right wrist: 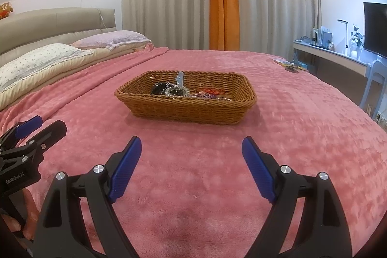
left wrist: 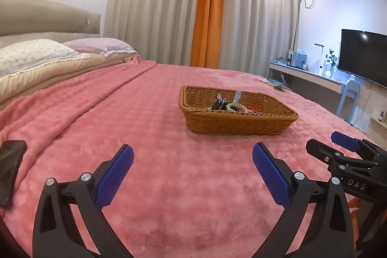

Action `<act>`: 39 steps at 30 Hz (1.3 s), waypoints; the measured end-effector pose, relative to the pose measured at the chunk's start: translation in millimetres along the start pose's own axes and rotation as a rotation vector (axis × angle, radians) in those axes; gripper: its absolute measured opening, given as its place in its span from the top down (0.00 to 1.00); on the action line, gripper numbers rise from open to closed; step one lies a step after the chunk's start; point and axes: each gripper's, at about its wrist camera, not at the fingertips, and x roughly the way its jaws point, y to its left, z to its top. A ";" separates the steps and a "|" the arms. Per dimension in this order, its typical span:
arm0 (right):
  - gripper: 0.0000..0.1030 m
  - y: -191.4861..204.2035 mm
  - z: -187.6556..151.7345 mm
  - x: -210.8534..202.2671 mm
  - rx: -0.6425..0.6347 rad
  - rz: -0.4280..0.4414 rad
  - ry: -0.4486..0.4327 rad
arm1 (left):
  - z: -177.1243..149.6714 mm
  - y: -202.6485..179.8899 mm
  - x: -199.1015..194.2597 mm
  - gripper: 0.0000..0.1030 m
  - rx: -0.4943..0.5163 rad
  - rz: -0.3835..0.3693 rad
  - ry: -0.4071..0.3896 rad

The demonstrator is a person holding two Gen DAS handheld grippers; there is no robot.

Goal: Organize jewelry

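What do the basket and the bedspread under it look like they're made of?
Basket: woven wicker or rattan-look strands, possibly plastic; brown, slightly glossy, with a braided rim. Bedspread: soft plush fleece, pink and matte, with a fuzzy nap and a dimpled grid pattern.

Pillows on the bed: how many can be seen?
2. The white floral pillow lies nearest the camera by the headboard; the lilac pillow lies beyond it, toward the curtains. More could be hidden past the left edge of the frame.
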 end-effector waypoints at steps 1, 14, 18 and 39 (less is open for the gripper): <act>0.21 0.4 0.0 -0.1 0.000 0.000 0.000 | 0.3 0.0 0.5 0.07 -0.001 -0.001 0.002; 0.19 1.0 -0.6 0.1 -0.002 -0.002 0.002 | -2.7 1.2 -0.4 0.07 -0.015 -0.003 0.021; 0.19 0.6 -0.6 0.0 -0.002 -0.002 0.002 | -2.2 1.5 -0.2 0.07 -0.013 -0.002 0.021; 0.19 0.1 -0.8 0.5 -0.004 -0.001 0.002 | 0.3 0.3 -1.4 0.07 -0.008 -0.003 0.032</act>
